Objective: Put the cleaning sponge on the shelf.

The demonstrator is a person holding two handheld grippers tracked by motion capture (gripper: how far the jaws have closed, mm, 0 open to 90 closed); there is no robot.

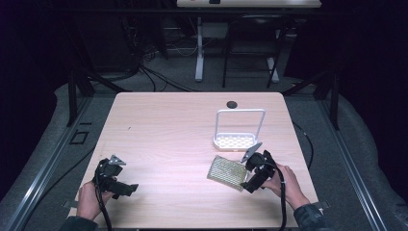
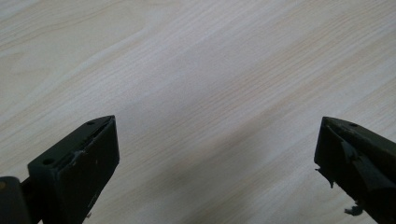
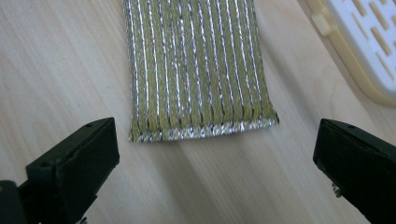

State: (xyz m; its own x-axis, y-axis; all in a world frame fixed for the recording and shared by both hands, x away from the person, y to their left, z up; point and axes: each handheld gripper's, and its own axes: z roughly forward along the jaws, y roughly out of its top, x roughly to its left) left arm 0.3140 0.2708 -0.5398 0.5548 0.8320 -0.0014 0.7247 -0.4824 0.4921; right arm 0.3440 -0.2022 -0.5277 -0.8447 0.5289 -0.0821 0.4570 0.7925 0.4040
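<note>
1. On the near right of the table [image 1: 159,120], the woven pad [image 1: 227,172], olive ribs with silver threads, lies flat and skewed to the edge. Its short end faces the right gripper [image 1: 252,174].
2. The right gripper has its jaws spread wide and holds nothing. In the right gripper view the pad's short end [image 3: 201,130] sits centred between the jaws and short of them, not touching. Looks lined up so the jaws can straddle that end.
3. The white rack [image 1: 236,139] with its upright hoop handle stands just beyond the pad, apart from it. Likely the drop-off, so my guess is the pad is staged beside it.
4. The left gripper [image 1: 118,179] sits over the near left corner, well apart from both. Jaws spread, bare wood between them in the left gripper view. Reads as parked, keeping out of the right side's way.
</note>
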